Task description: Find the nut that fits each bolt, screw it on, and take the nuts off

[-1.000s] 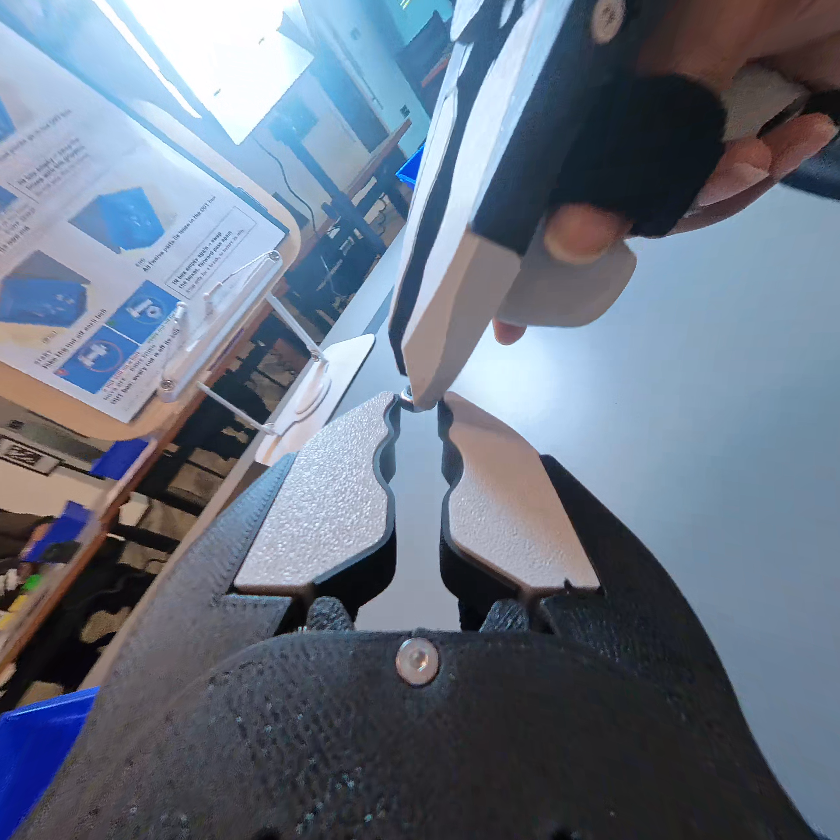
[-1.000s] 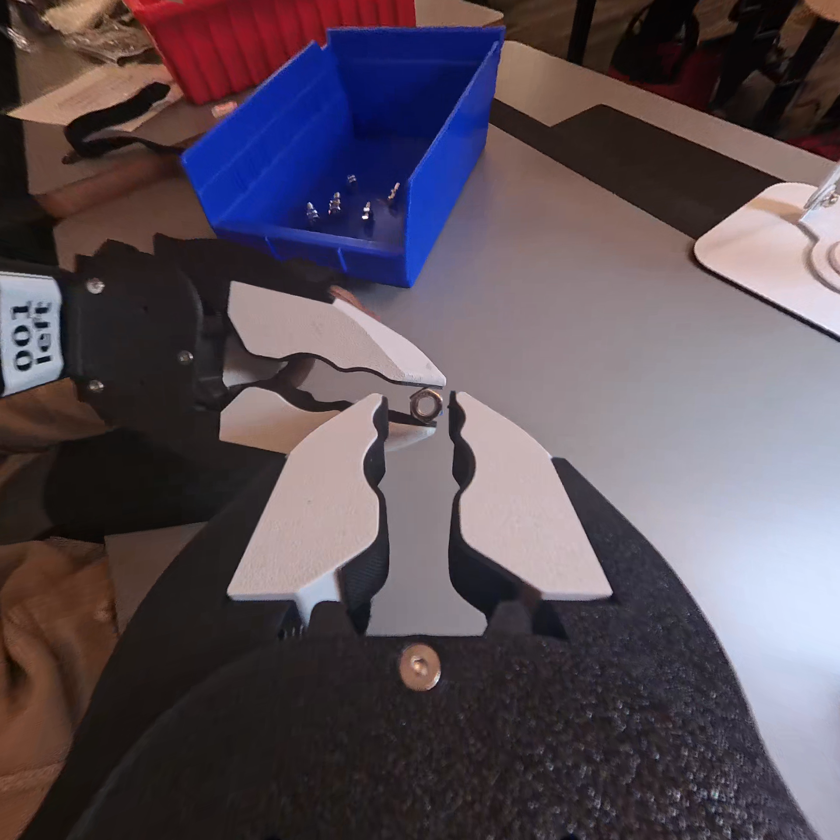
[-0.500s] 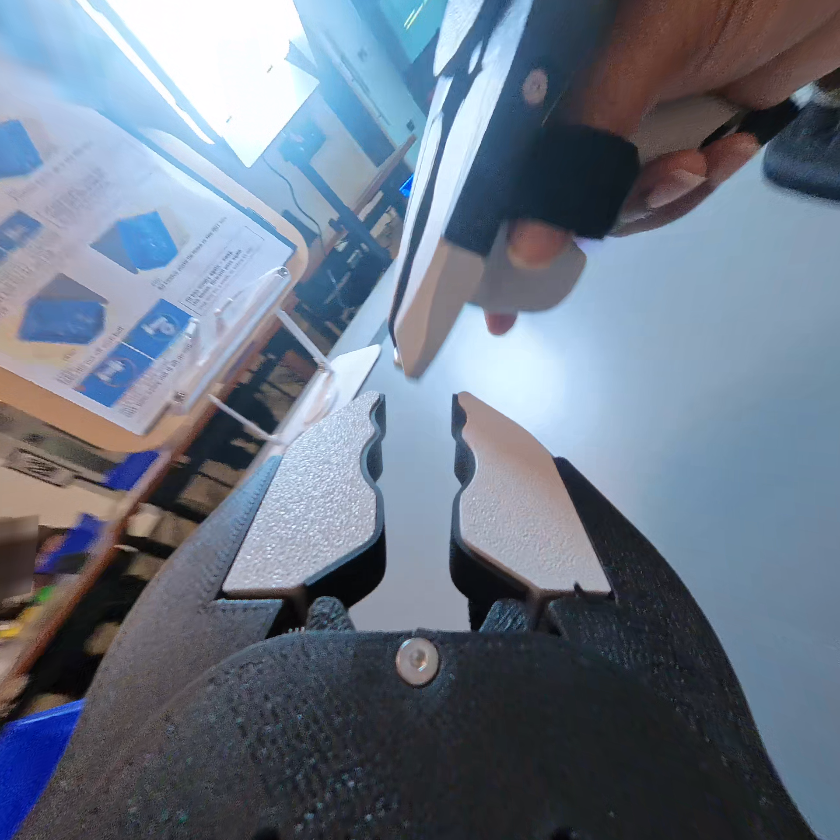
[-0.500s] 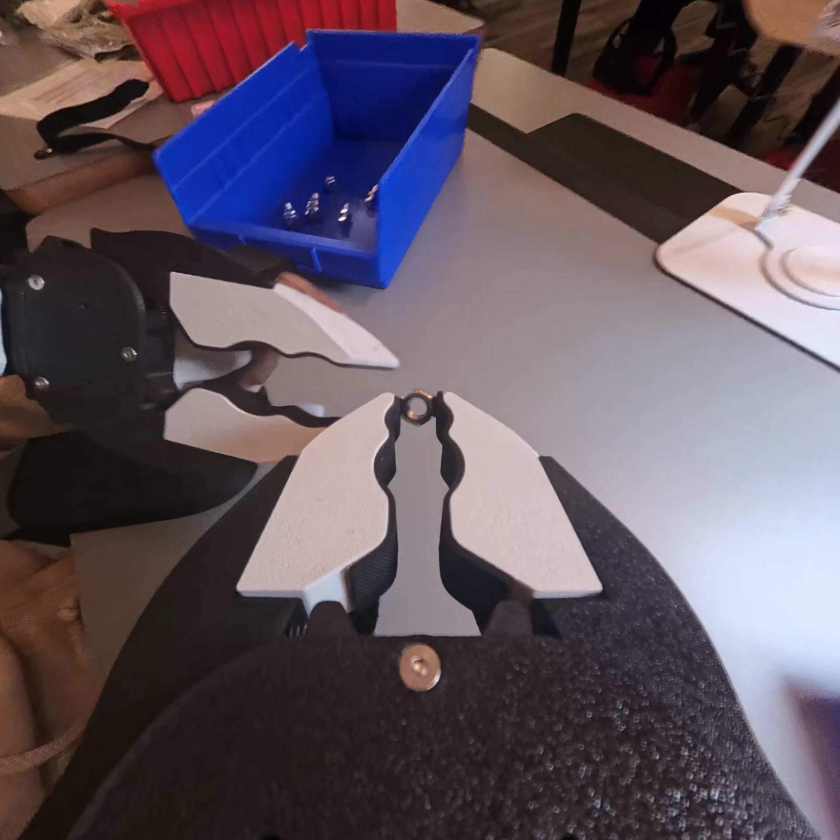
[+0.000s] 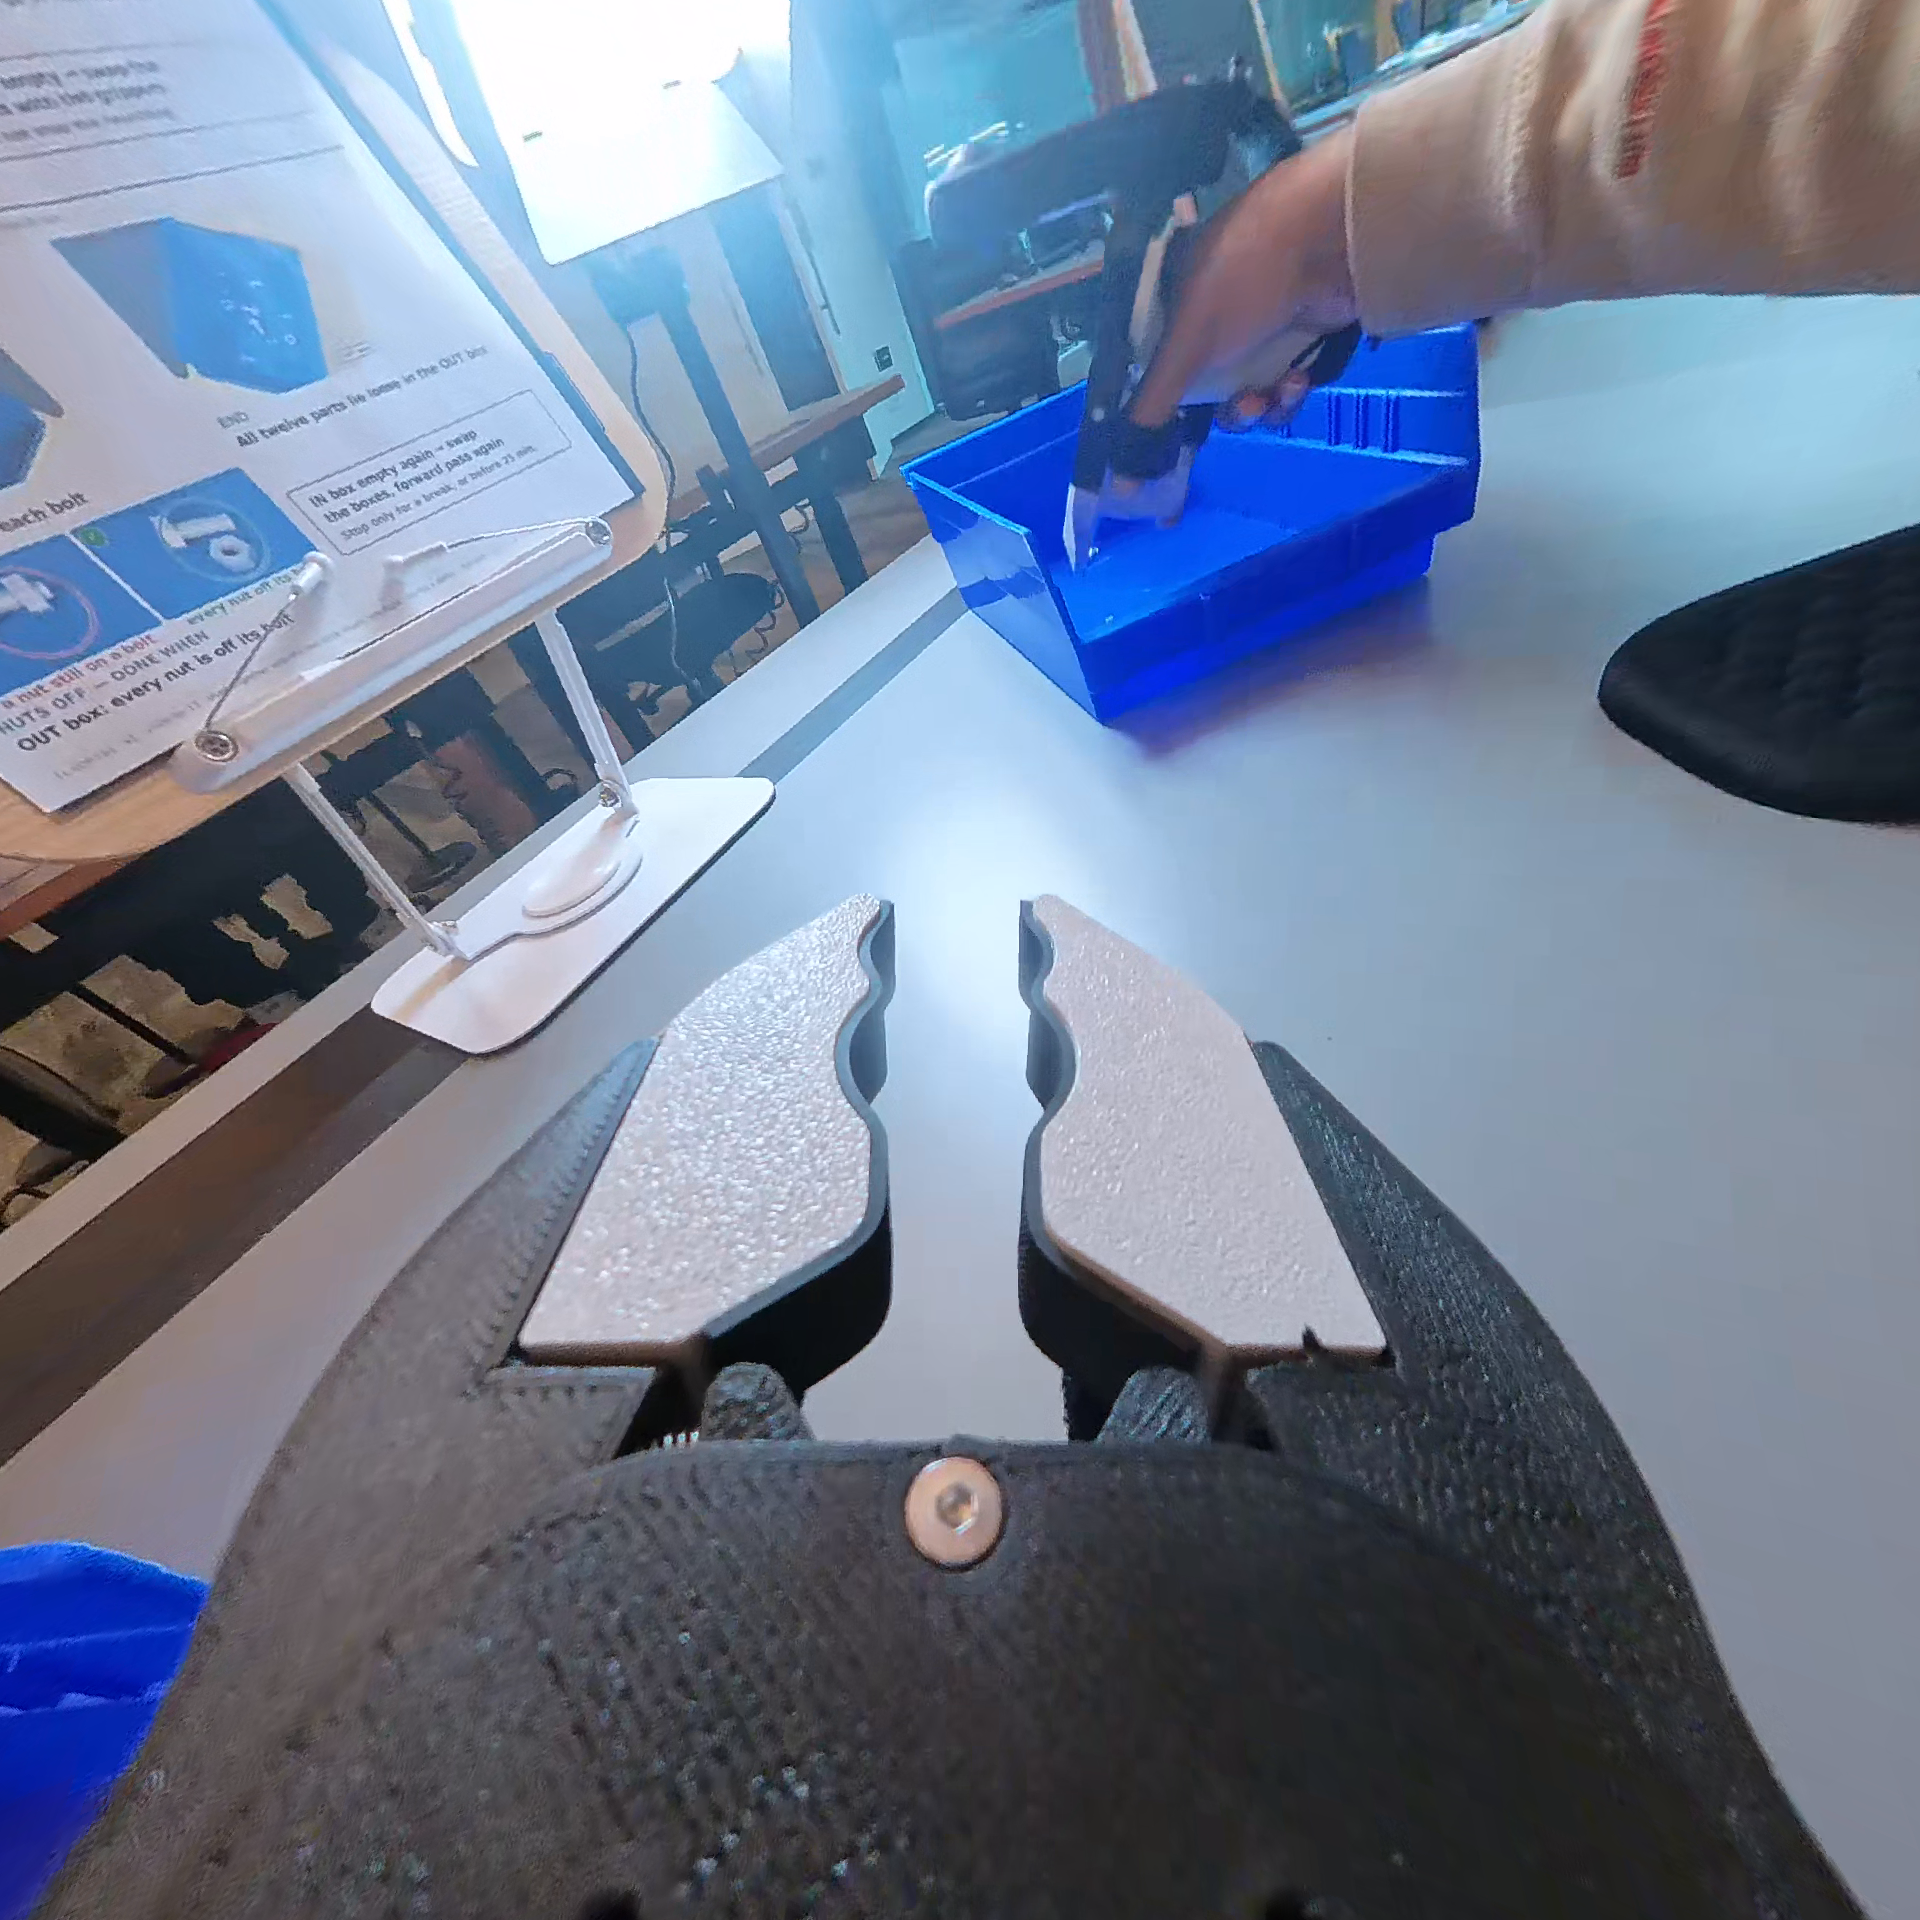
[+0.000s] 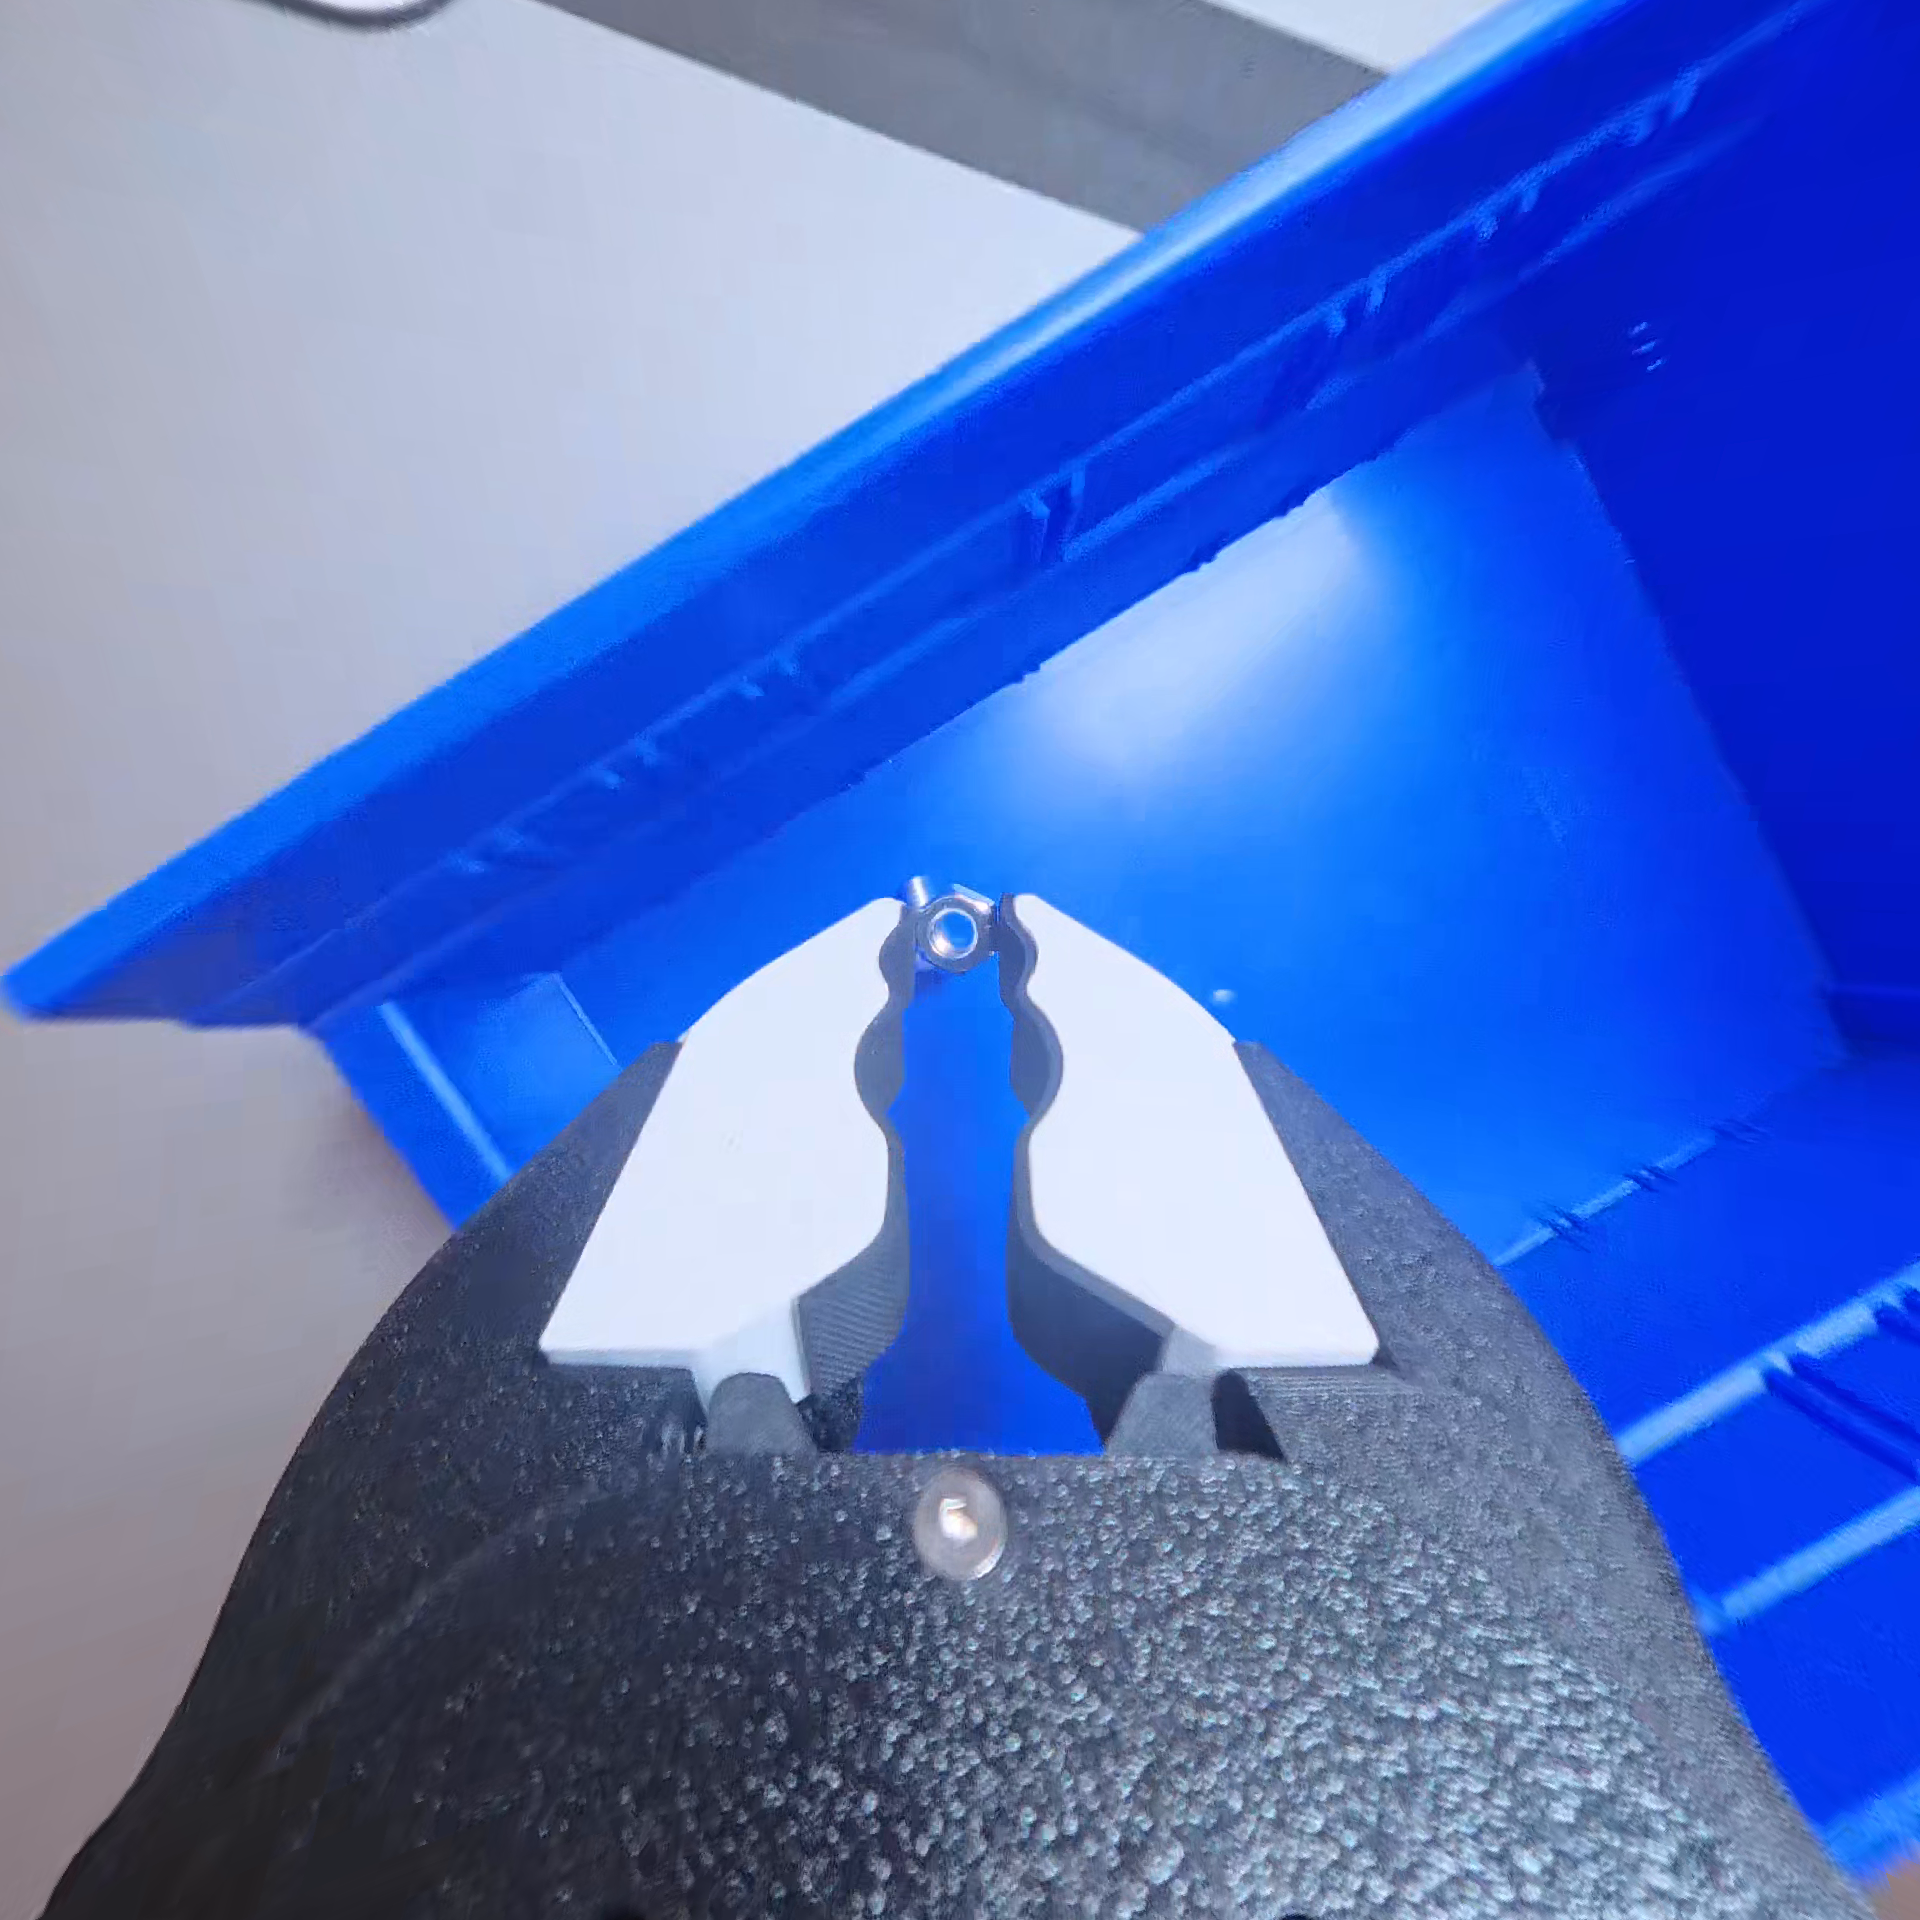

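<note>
The right gripper pinches a small nut inside the blue box, so go low, then let go gently while the left gripper waits empty with its fingers apart

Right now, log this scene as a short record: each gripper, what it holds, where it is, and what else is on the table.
left gripper: open, empty, low over the grey table
right gripper: shut on a small silver nut at its fingertips
right gripper position: reaching down inside the blue bin, above its floor
bin contents under the nut: none visible in the right wrist view
other items: document stand holding an instruction sheet; black pad at the table's right edge
</note>
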The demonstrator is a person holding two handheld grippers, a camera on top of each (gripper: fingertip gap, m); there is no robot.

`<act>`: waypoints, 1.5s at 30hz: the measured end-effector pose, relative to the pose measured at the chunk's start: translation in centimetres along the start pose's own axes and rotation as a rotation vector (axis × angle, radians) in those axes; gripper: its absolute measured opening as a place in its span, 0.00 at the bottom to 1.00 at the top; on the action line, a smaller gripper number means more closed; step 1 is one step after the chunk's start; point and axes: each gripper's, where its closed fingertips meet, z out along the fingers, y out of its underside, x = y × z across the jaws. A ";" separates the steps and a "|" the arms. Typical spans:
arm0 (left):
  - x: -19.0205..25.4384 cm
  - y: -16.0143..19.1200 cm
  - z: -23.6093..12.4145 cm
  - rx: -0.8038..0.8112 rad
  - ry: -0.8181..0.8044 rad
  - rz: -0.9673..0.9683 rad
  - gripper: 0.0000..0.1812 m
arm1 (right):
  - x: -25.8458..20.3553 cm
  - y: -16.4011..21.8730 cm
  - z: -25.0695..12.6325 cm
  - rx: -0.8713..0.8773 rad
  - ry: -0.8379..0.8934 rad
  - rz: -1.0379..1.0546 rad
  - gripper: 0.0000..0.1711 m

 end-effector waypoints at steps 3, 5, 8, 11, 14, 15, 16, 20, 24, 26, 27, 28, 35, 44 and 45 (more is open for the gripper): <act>0.0 0.5 0.1 -0.015 0.008 -0.007 0.13 | 0.6 0.0 2.6 -0.035 -0.016 0.032 0.09; -0.1 0.9 0.3 -0.025 0.014 -0.018 0.13 | 0.8 -0.1 3.6 -0.054 -0.021 0.054 0.09; -0.1 1.3 0.4 -0.040 0.021 -0.017 0.13 | 1.3 -0.2 4.4 -0.071 -0.010 0.068 0.09; 0.0 1.4 0.5 -0.045 0.026 -0.014 0.13 | 1.5 -0.3 4.6 -0.049 -0.009 0.062 0.14; -0.2 1.2 0.4 -0.032 0.027 -0.041 0.13 | 1.5 -1.6 3.2 0.074 -0.005 0.047 0.16; -0.4 1.0 0.3 -0.025 0.023 -0.053 0.13 | 1.3 -2.4 2.1 0.152 -0.002 0.042 0.16; -0.8 0.7 0.2 -0.015 0.014 -0.063 0.13 | 1.0 -3.3 0.8 0.238 0.013 0.027 0.16; -3.7 -0.7 -1.2 0.011 -0.056 -0.094 0.13 | -3.5 -5.8 -6.3 0.628 0.003 -0.122 0.17; -10.8 -2.2 -5.6 -0.032 -0.229 -0.122 0.14 | -12.1 -4.1 -11.6 0.801 -0.232 -0.237 0.20; -15.1 -2.2 -8.6 -0.093 -0.320 -0.140 0.12 | -15.8 -2.5 -12.6 0.827 -0.302 -0.308 0.20; -17.1 -1.5 -10.0 -0.163 -0.347 -0.174 0.12 | -17.5 -1.6 -12.7 0.829 -0.337 -0.341 0.20; -18.8 -0.4 -11.1 -0.250 -0.351 -0.219 0.13 | -19.1 -0.8 -12.6 0.828 -0.364 -0.368 0.20; -24.4 11.2 -14.8 -0.862 -0.218 -0.580 0.16 | -25.9 2.3 -9.1 0.817 -0.510 -0.435 0.17; -24.5 20.8 -16.2 -1.296 -0.204 -0.774 0.17 | -27.1 4.7 -6.7 0.741 -0.512 -0.520 0.15; -25.0 21.3 -16.9 -1.342 -0.230 -0.763 0.17 | -27.2 4.8 -6.6 0.739 -0.516 -0.522 0.15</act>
